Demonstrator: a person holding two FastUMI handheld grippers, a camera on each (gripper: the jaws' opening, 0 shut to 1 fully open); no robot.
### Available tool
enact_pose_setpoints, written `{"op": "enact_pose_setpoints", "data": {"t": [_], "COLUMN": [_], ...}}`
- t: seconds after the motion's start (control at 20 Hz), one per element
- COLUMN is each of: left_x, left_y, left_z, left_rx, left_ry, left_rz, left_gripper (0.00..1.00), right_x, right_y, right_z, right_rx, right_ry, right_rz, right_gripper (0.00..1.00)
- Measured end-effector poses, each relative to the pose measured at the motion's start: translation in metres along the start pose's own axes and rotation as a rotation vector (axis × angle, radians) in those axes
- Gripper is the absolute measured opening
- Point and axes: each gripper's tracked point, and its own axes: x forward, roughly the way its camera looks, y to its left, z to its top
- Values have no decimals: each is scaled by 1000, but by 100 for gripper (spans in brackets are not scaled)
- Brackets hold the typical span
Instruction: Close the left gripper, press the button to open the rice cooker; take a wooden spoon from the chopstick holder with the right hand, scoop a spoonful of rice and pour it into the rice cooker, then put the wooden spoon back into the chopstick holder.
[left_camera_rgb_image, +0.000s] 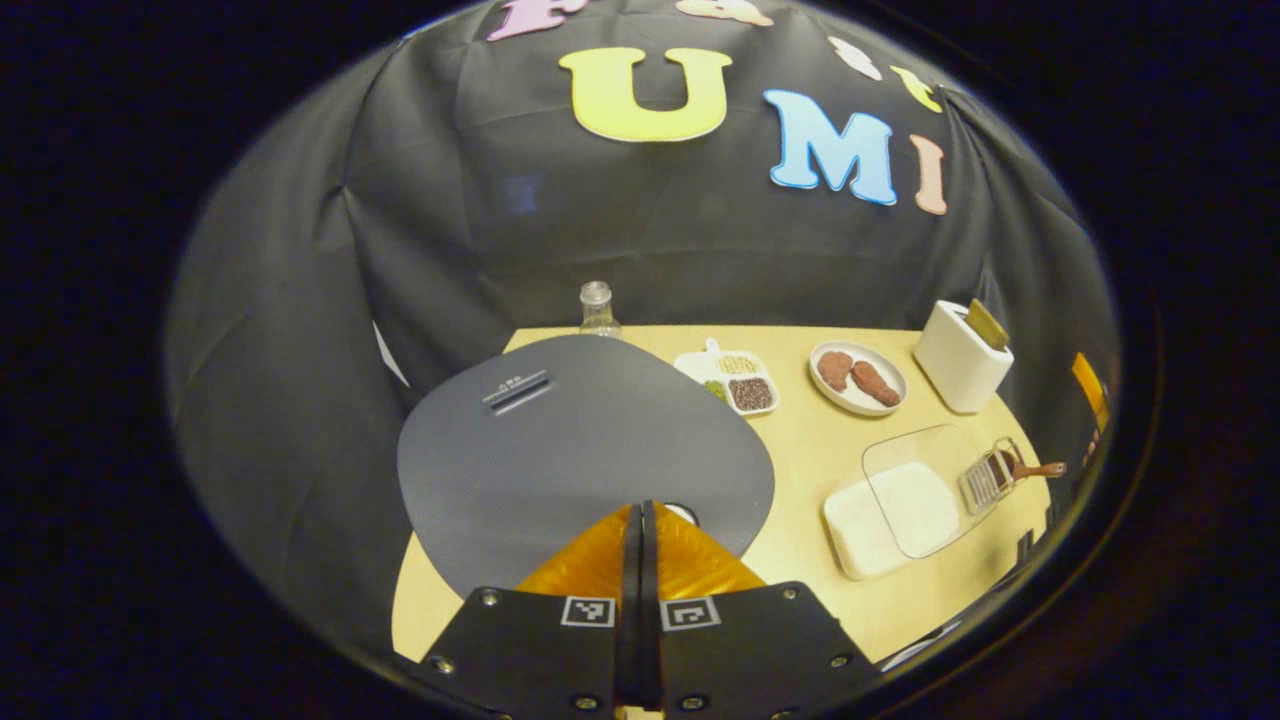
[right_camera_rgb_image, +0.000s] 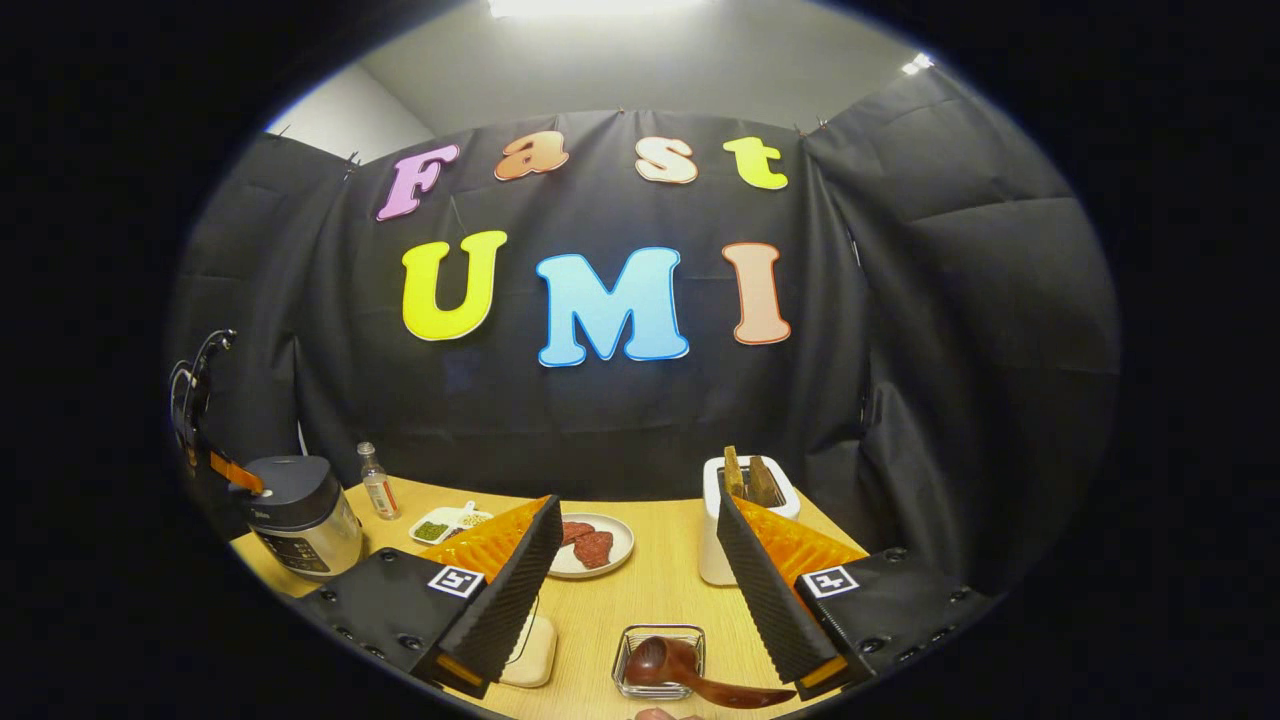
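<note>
The rice cooker's grey lid lies down flat just beyond my left gripper, which is shut with nothing between its fingers, its tips over the lid's front edge. In the right gripper view the rice cooker stands at the far left with the left gripper on top of it. My right gripper hangs open above the table. Below it, the wooden spoon lies in the glass chopstick holder. The holder with the spoon stands beside the white rice box, which has a clear lid.
A white toaster stands at the back right. A plate of meat, a divided tray of beans and a small bottle line the table's back. The rice box peeks from behind my right gripper's left finger.
</note>
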Motion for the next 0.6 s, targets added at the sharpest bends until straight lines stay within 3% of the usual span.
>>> {"op": "enact_pose_setpoints", "data": {"t": [0.3, 0.45, 0.6], "left_x": [-7, -29, -67], "left_y": [-1, 5, 20], "left_z": [7, 32, 79], "left_rx": [32, -7, -38], "left_ry": [-56, -197, -399], "left_rz": [51, 98, 199], "left_gripper": [2, 2, 2], "right_x": [-7, -11, -17], "right_y": [-21, -36, -49], "right_z": [5, 7, 8], "right_rx": [22, 31, 41], "right_ry": [-9, -15, -18], "right_rz": [-33, -71, -97], "right_gripper": [99, 99, 99]}}
